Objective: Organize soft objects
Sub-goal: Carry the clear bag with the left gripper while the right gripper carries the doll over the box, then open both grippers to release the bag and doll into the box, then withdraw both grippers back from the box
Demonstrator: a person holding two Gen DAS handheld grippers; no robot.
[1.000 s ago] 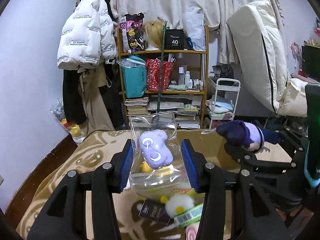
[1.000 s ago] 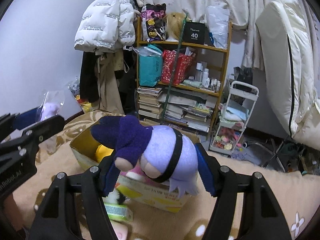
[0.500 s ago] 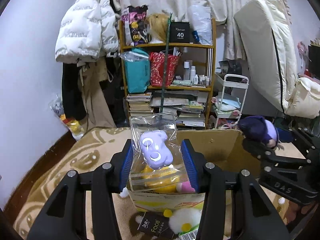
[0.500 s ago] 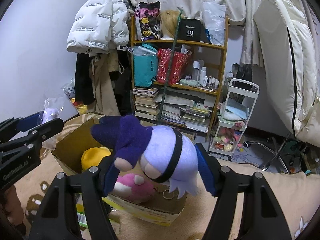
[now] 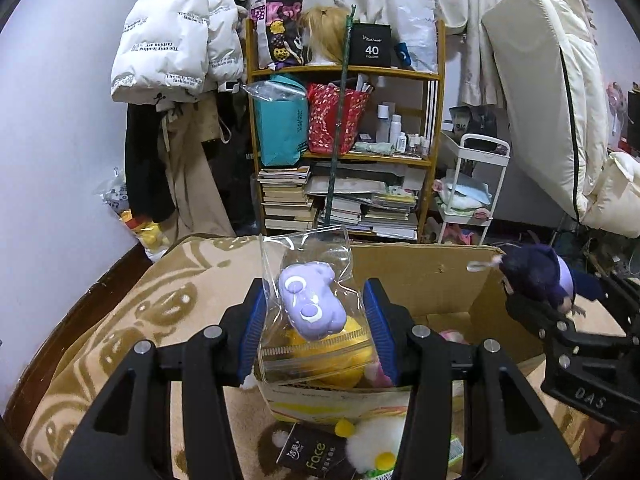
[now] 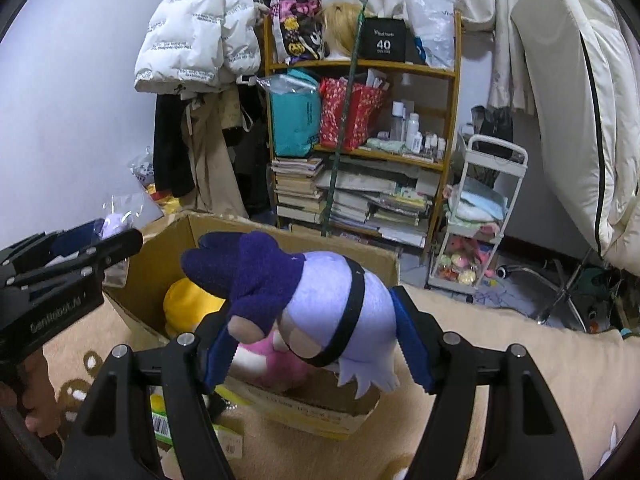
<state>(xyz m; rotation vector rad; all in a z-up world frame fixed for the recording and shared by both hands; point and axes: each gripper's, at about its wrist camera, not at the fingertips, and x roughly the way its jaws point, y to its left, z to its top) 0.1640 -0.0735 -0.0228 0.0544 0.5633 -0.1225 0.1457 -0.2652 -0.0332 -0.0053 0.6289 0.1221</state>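
Note:
My left gripper (image 5: 314, 320) is shut on a clear zip bag holding a lilac soft toy (image 5: 310, 304), held above the near edge of an open cardboard box (image 5: 424, 276). My right gripper (image 6: 312, 344) is shut on a purple and lilac plush doll (image 6: 320, 300), held over the box (image 6: 208, 232); the doll also shows in the left wrist view (image 5: 536, 272). A yellow plush (image 6: 188, 300) and a pink plush (image 6: 260, 364) lie inside the box.
The box stands on a beige patterned blanket (image 5: 132, 320). A white fluffy toy (image 5: 372, 444), a black "face" packet (image 5: 312, 456) and a green-labelled pack (image 6: 164, 428) lie in front of the box. A wooden shelf (image 5: 344, 152) and white cart (image 6: 476, 216) stand behind.
Both grippers have moved forward with their loads and now hang over the open box; the box interior with the yellow and pink plush has come into view.

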